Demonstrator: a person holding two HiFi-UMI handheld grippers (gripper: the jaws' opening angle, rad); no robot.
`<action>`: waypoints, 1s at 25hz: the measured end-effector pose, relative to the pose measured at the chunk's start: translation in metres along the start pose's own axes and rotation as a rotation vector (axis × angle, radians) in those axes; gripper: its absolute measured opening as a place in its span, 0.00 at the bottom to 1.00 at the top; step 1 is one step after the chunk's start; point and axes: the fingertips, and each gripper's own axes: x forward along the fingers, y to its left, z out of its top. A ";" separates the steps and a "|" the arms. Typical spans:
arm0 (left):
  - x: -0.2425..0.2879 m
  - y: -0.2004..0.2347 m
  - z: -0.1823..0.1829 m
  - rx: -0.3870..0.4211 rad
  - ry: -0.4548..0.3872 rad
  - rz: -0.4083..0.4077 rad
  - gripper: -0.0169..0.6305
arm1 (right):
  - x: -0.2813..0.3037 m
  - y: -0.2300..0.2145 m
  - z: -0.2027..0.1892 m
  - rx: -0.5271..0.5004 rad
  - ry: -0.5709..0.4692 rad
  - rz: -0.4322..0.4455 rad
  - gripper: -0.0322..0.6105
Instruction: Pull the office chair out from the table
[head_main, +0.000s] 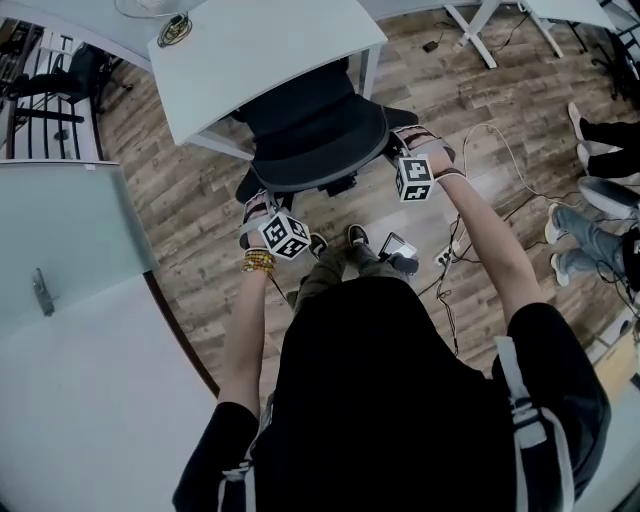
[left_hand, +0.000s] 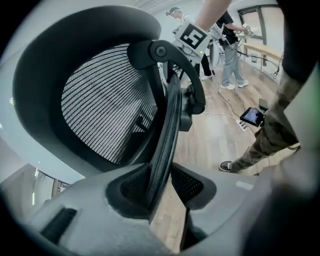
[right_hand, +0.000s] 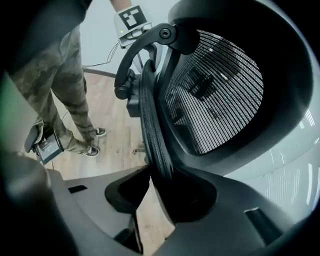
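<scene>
A black mesh office chair (head_main: 315, 135) stands tucked under the white table (head_main: 250, 50), its backrest toward me. My left gripper (head_main: 262, 203) sits at the backrest's left edge and my right gripper (head_main: 408, 142) at its right edge. In the left gripper view the backrest rim (left_hand: 167, 130) runs between the two pads of the left gripper (left_hand: 161, 175), which press on it. In the right gripper view the rim (right_hand: 150, 125) is likewise clamped in the right gripper (right_hand: 157, 177). The seat and base are hidden under the backrest.
Wood floor lies behind the chair, where my feet (head_main: 335, 240) stand. A small screen device (head_main: 397, 245) and cables (head_main: 500, 150) lie to the right. Other people's legs (head_main: 585, 245) are at the far right, a glass partition (head_main: 60, 230) at left, another chair (head_main: 60, 80) top left.
</scene>
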 end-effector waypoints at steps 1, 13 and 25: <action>0.001 0.000 -0.001 0.000 0.001 0.004 0.26 | 0.000 0.001 0.001 0.008 0.005 0.003 0.26; -0.002 0.023 -0.052 0.023 0.045 -0.030 0.28 | 0.005 0.017 0.051 0.124 0.085 0.013 0.26; -0.008 0.052 -0.115 0.132 -0.012 -0.056 0.29 | 0.018 0.035 0.121 0.238 0.178 -0.024 0.26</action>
